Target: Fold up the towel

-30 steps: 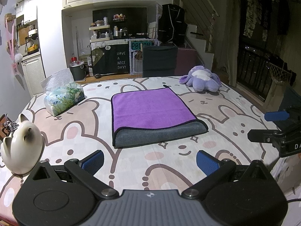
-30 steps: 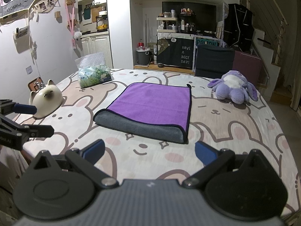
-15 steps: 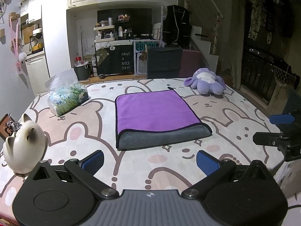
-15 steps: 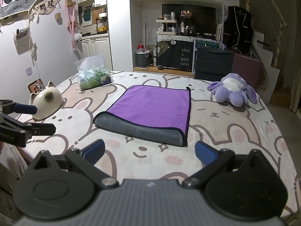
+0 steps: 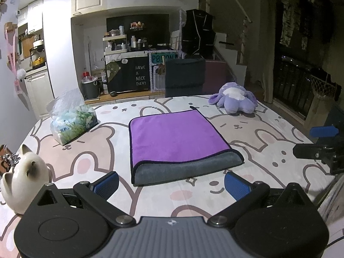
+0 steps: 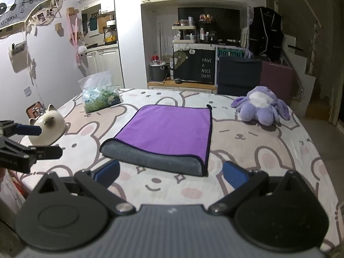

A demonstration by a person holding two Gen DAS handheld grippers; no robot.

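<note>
Fingers on your left gripper and right gripper stood wide, empty; the towel lay folded once, possibly 1 fold left.

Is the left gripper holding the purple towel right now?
No. The left gripper is open with nothing between its fingers, and the purple towel lies folded on the table ahead of it.

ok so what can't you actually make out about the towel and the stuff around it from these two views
- Towel: how many layers are folded is hidden in both views, since only the purple top and grey near fold show.
- Small tray behind the cat figurine: mostly blocked by it in the right wrist view, cut off by the frame edge in the left.
- Shelf bottles: too small and dim to read.
</note>
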